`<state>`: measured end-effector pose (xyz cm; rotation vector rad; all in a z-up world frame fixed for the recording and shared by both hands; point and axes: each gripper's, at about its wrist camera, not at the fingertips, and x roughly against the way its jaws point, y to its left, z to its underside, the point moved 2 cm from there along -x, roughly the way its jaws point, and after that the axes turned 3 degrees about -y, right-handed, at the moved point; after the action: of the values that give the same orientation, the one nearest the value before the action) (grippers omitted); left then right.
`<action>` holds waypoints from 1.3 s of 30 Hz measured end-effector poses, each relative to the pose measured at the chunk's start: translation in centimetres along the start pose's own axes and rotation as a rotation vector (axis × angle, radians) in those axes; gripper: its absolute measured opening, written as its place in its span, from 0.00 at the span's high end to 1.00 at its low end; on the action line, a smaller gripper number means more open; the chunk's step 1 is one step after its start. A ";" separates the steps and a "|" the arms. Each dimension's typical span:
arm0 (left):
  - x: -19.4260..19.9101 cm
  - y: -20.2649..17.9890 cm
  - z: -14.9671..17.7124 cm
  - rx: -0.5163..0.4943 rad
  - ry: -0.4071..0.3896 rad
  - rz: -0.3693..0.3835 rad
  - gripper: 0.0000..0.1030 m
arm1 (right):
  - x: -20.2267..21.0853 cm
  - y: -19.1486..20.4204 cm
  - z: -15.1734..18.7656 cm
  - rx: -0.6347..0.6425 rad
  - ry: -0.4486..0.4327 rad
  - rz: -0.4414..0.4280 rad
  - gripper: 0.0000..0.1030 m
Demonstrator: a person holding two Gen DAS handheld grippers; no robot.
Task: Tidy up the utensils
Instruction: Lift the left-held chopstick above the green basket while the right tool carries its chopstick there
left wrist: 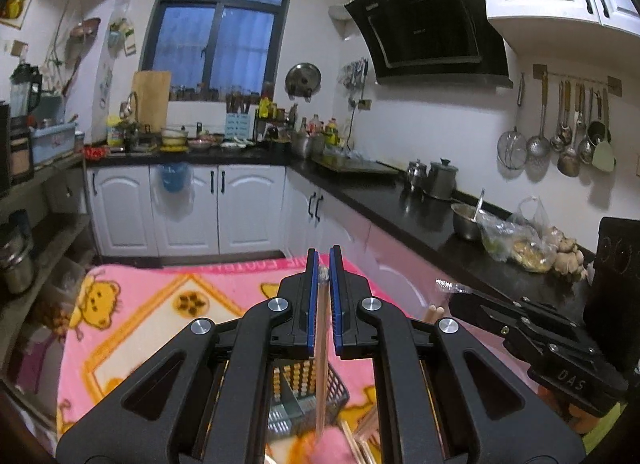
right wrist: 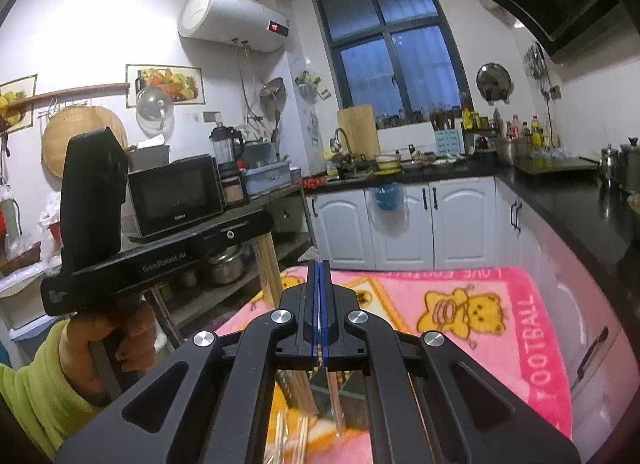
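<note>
Two wrist fisheyes, side by side above pink blanket (left wrist: 168,304), facing window (left wrist: 218,20); each catches the neighbouring gripper.

- Two claws: left claw (left wrist: 324,264), right claw (right wrist: 319,270).
- One pair of chopsticks (left wrist: 321,364) in the left claw.
- One black basket (left wrist: 308,396).
- One pink blanket (left wrist: 160,304).

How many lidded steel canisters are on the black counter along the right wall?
2: a small steel canister and a taller one beside it, just past the steel bowl. Others may be hidden.
</note>
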<state>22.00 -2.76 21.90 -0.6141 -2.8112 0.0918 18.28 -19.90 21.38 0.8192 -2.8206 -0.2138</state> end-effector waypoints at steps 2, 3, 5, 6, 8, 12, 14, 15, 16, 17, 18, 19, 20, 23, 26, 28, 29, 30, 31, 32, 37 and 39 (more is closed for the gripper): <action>-0.2 0.0 -0.6 -0.012 -0.015 -0.011 0.97 | -0.6 -0.1 -0.8 -0.002 -0.006 -0.008 0.99; -0.4 0.1 -1.0 -0.015 -0.022 -0.018 0.97 | -1.0 -0.2 -1.2 -0.002 -0.007 -0.010 0.99; -0.8 0.2 -1.5 -0.023 -0.033 -0.028 0.97 | -1.6 -0.3 -1.8 0.001 -0.006 -0.011 0.99; -1.0 0.3 -1.8 -0.026 -0.035 -0.031 0.97 | -1.9 -0.4 -2.0 0.003 -0.004 -0.011 0.99; -1.8 0.6 -2.1 -0.021 -0.031 -0.036 0.97 | -2.6 -0.6 -2.4 0.004 0.003 -0.009 0.99; -3.5 1.5 -2.0 0.001 -0.009 -0.034 0.97 | -3.8 -1.1 -3.0 0.000 0.010 -0.002 0.99; -4.3 1.8 -1.5 0.004 -0.003 -0.028 0.97 | -4.3 -1.4 -3.1 -0.004 0.013 0.002 0.99; -4.5 2.0 -1.4 0.006 -0.002 -0.027 0.97 | -4.7 -1.4 -3.2 -0.007 0.014 0.004 0.99; -4.8 2.1 -1.1 0.010 0.002 -0.024 0.97 | -5.1 -1.6 -3.1 -0.010 0.021 0.005 0.99; -5.2 2.2 -0.8 0.014 0.008 -0.022 0.97 | -5.4 -1.7 -2.9 -0.011 0.026 0.006 0.99; -5.4 2.3 -0.5 0.014 0.012 -0.021 0.97 | -5.8 -1.8 -2.9 -0.012 0.030 0.009 0.99; -5.7 2.4 -0.1 0.013 0.013 -0.024 0.97 | -6.1 -2.0 -2.6 -0.016 0.039 0.011 0.99; -5.9 2.6 0.1 0.012 0.015 -0.025 0.97 | -6.5 -2.1 -2.3 -0.023 0.048 0.009 0.99; -6.5 3.0 1.0 0.011 0.023 -0.031 0.97 | -7.5 -2.4 -1.5 -0.035 0.067 0.014 0.99; -7.0 3.1 1.7 0.012 0.024 -0.032 0.97 | -8.3 -2.8 -0.6 -0.050 0.086 0.016 0.99; -7.1 3.2 2.1 0.008 0.022 -0.038 0.97 | -8.8 -3.1 0.1 -0.055 0.100 0.022 0.99; -7.2 3.3 2.4 0.013 0.023 -0.032 0.97 | -9.0 -3.2 0.5 -0.061 0.108 0.025 0.99; -7.3 3.4 2.7 0.019 0.029 -0.027 0.97 | -9.3 -3.4 1.0 -0.073 0.119 0.027 0.99; -7.4 3.5 2.9 0.022 0.032 -0.027 0.97 | -9.4 -3.5 1.3 -0.079 0.126 0.026 0.99; -7.5 3.6 3.2 0.022 0.036 -0.031 0.97 | -9.6 -3.7 1.6 -0.083 0.132 0.027 0.99; -7.9 3.8 4.9 0.014 0.056 -0.043 0.97 | -10.1 -4.0 3.5 -0.098 0.167 0.036 0.99; -7.9 3.9 5.5 0.015 0.066 -0.052 0.97 | -10.3 -4.3 3.9 -0.108 0.177 0.039 0.99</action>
<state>29.06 -2.54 14.23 -0.5307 -2.7581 0.0808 28.12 -17.57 15.27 0.7210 -2.6322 -0.2705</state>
